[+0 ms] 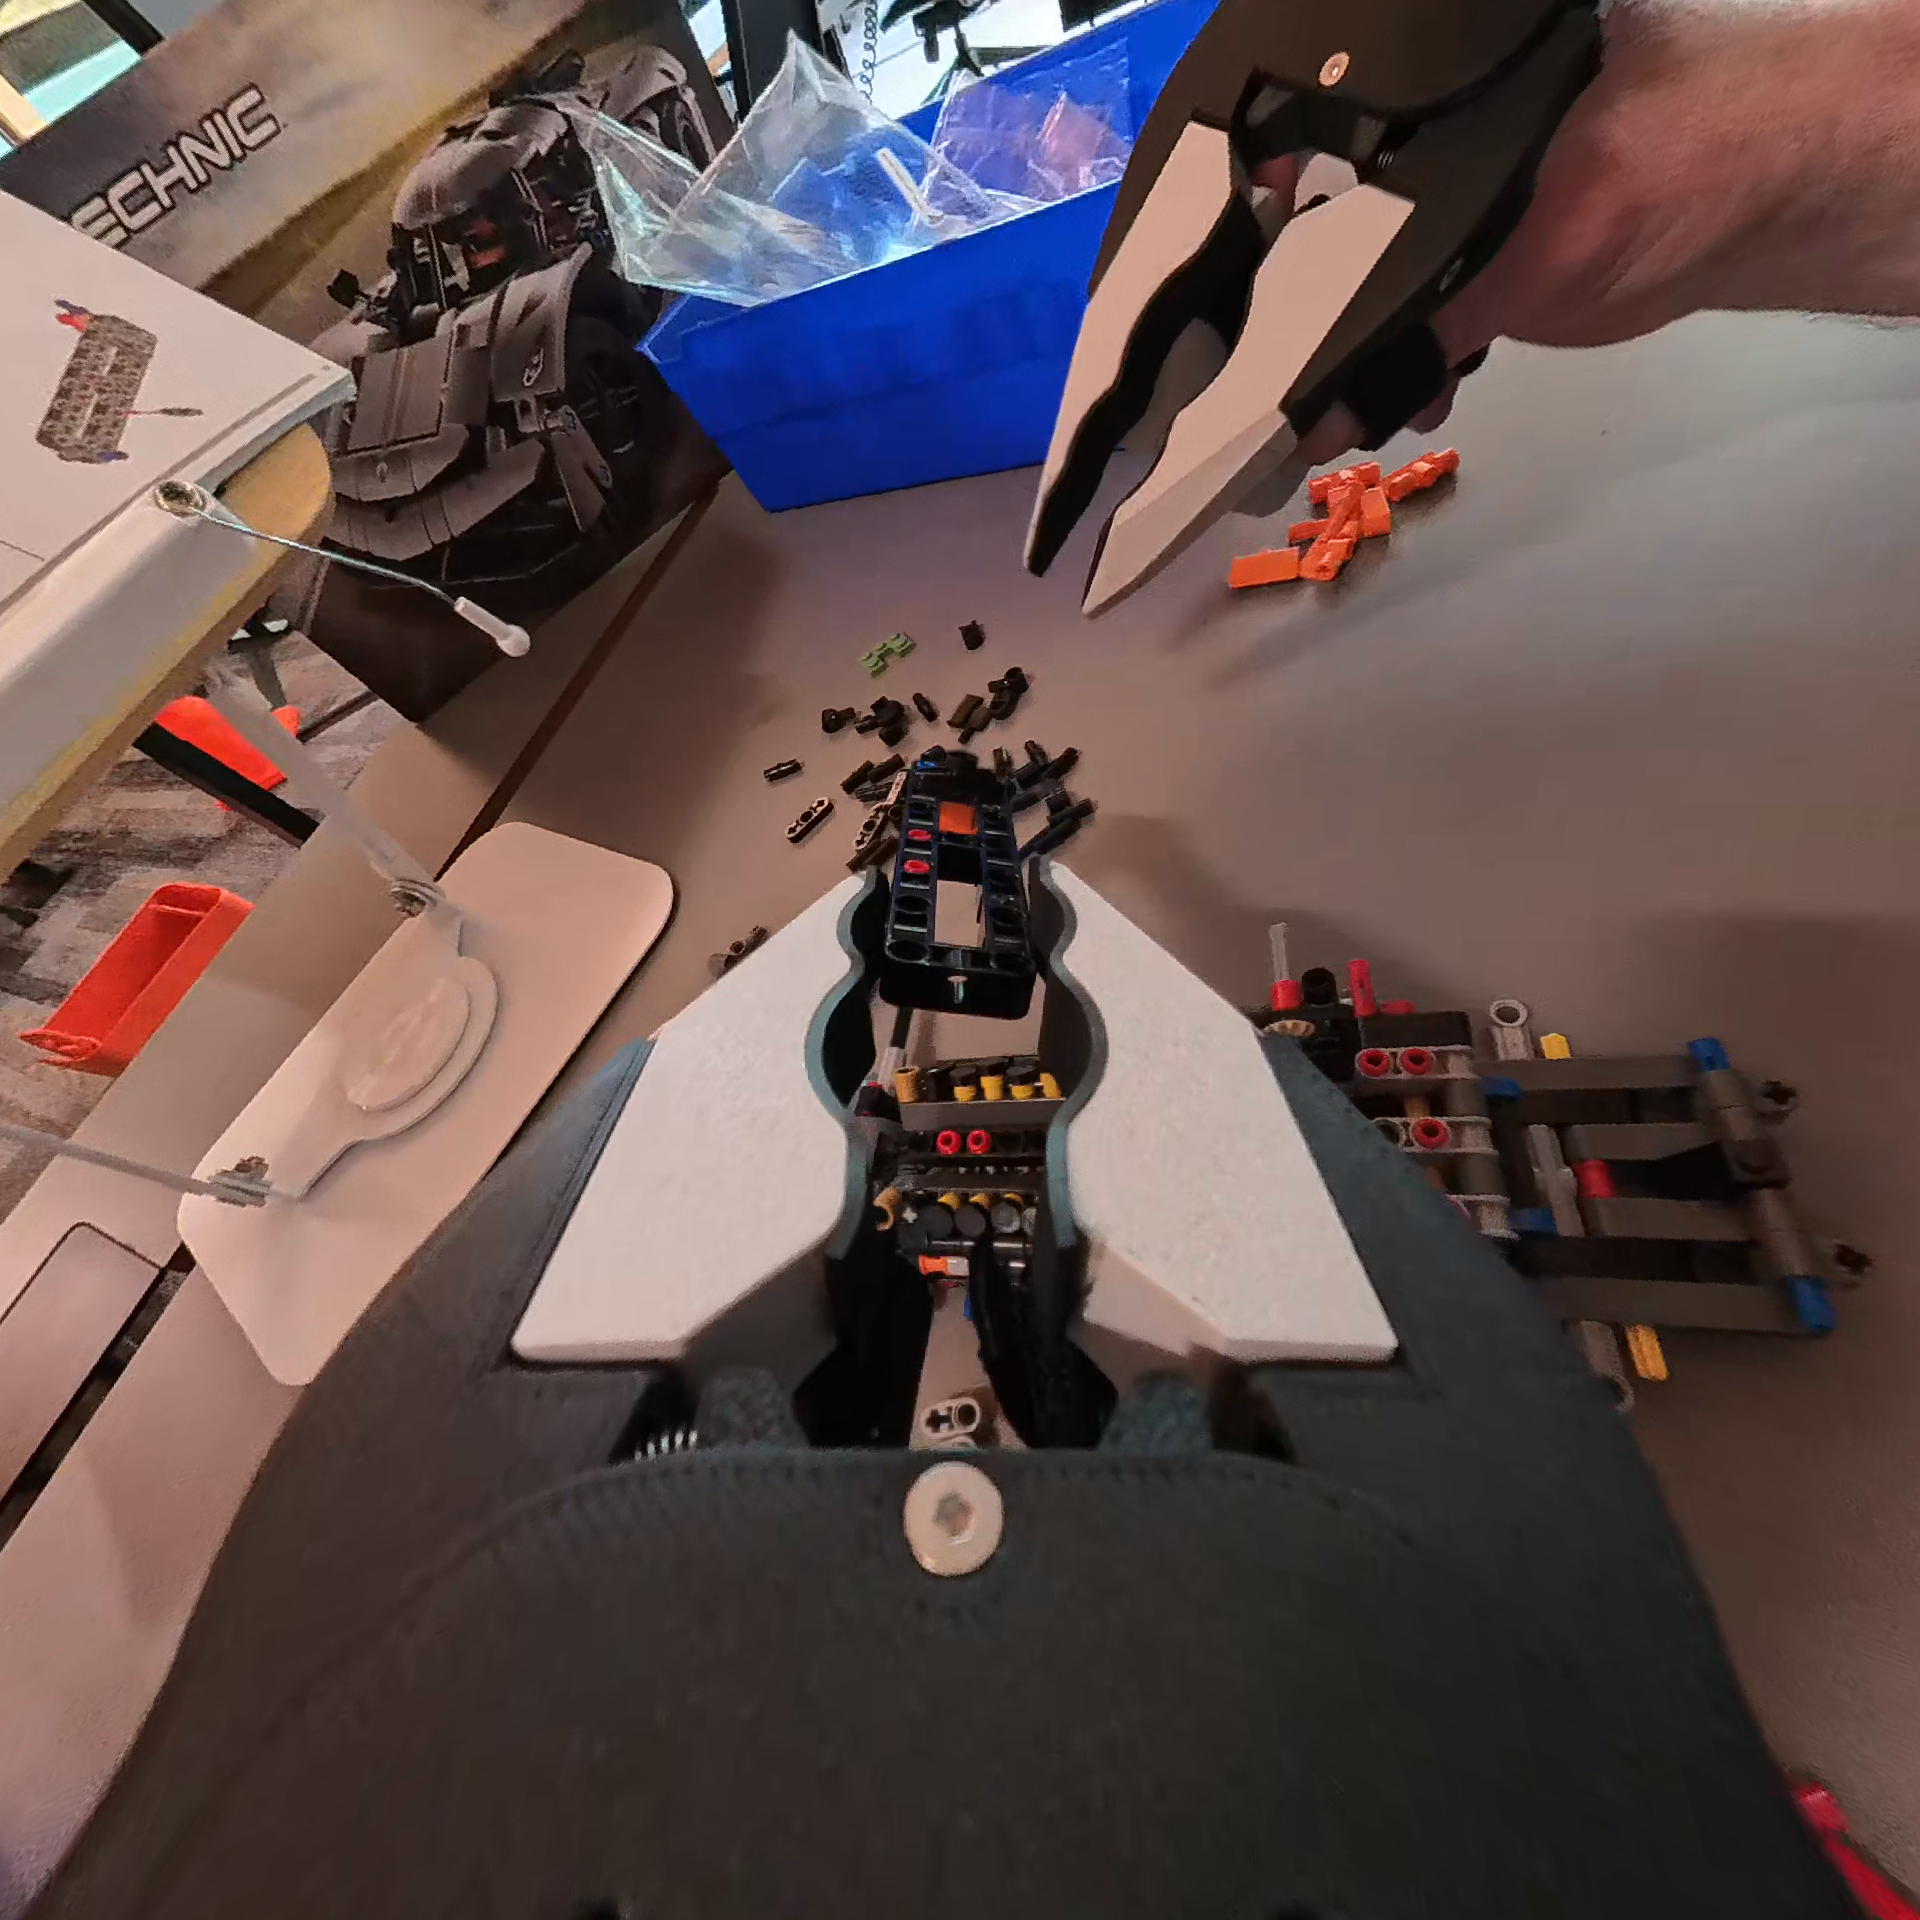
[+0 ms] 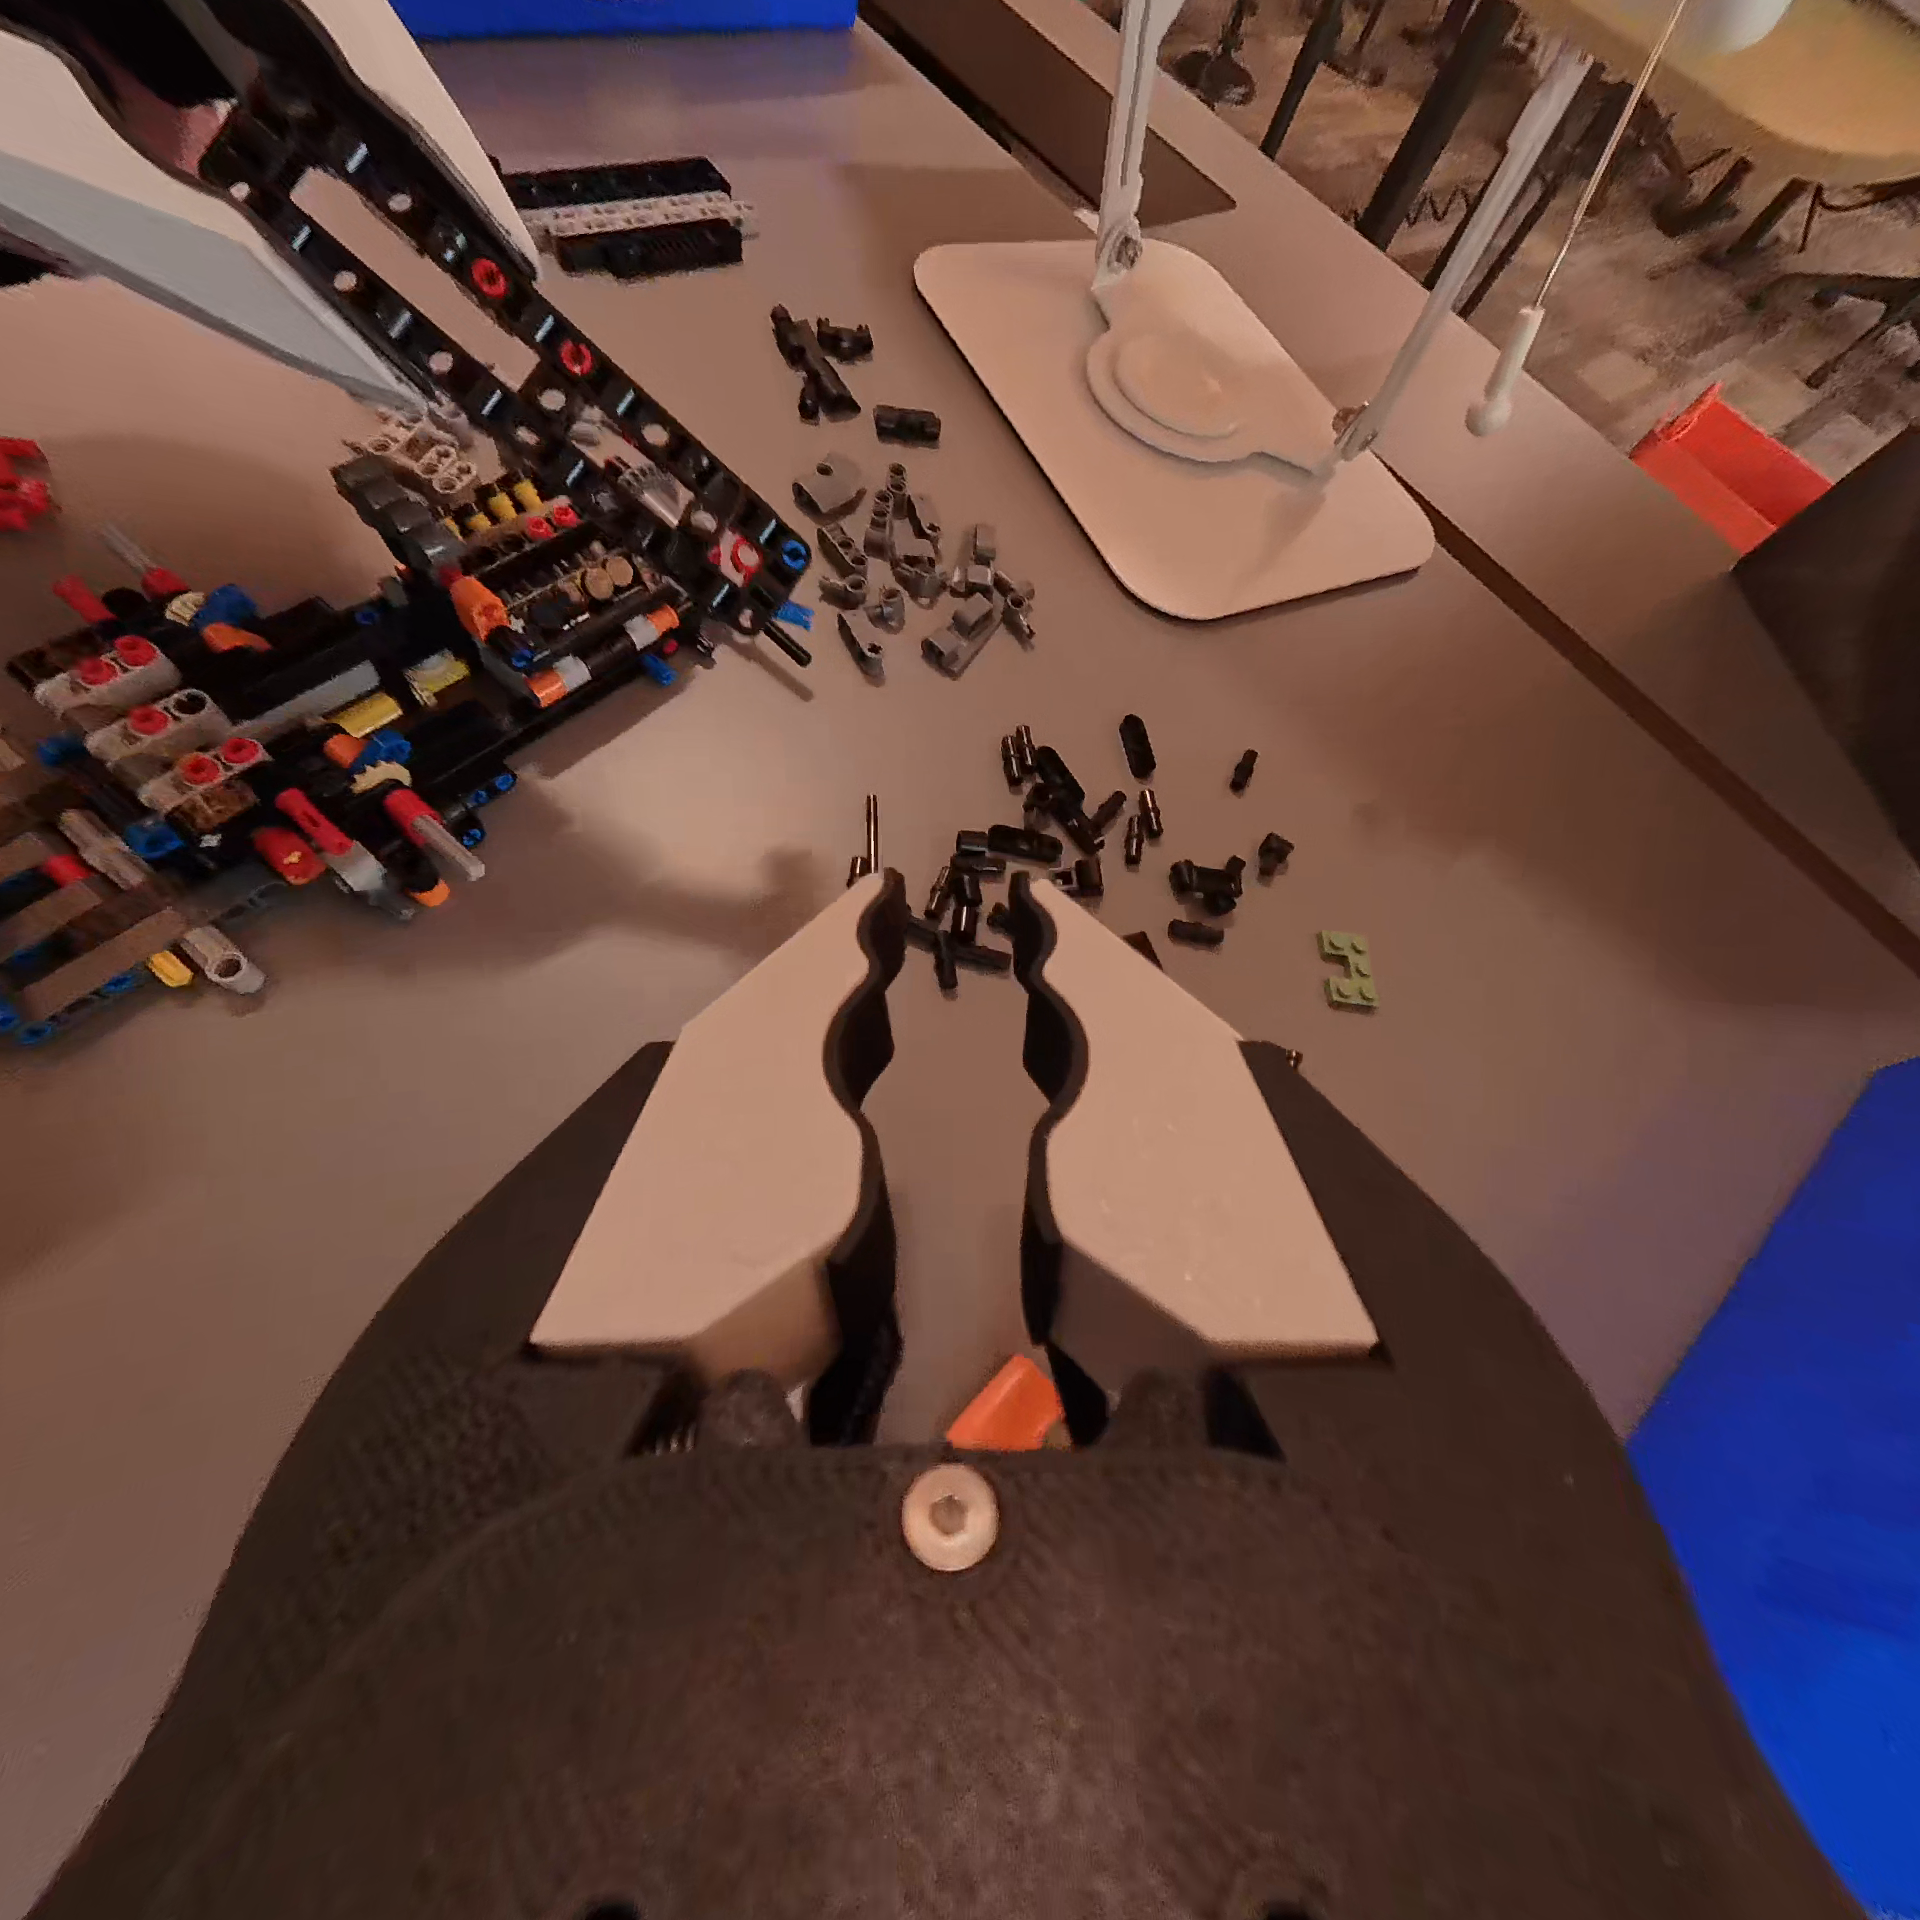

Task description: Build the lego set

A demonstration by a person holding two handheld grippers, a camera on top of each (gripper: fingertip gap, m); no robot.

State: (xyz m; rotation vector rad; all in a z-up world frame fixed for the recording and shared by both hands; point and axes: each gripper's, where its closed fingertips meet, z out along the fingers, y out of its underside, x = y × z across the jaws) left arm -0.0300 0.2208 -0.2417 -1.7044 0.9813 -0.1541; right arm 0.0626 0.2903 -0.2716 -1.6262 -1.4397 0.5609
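Note:
The partly built lego model [image 1: 1558, 1174] lies on the grey table, with red, yellow and blue pins in grey and black beams; it also shows in the right wrist view [image 2: 260, 727]. A long black frame [image 1: 961, 904] sticks up from it. My left gripper [image 1: 954, 883] is shut on this frame [image 2: 582, 416], and also shows in the right wrist view [image 2: 473, 332]. My right gripper [image 2: 953, 888] is open and empty, its tips just above a pile of small black pins [image 2: 1060, 831]. In the left wrist view it [image 1: 1065, 587] hangs above the pins [image 1: 935, 727].
Grey connectors [image 2: 914, 561], a green plate [image 2: 1351, 971], orange pieces [image 1: 1351, 509] and black beams [image 2: 644, 218] lie loose. A blue bin [image 1: 883, 364] with plastic bags, the set's box [image 1: 468, 364] and a white stand base [image 2: 1174, 447] ring the work area. The tips of one gripper are about 12 cm away from the tips of the other. Measured from the fingertips, the green plate [image 2: 1351, 971] is 15 cm or so from the right gripper and 25 cm from the left. The left camera catches it too, in the left wrist view [image 1: 887, 648].

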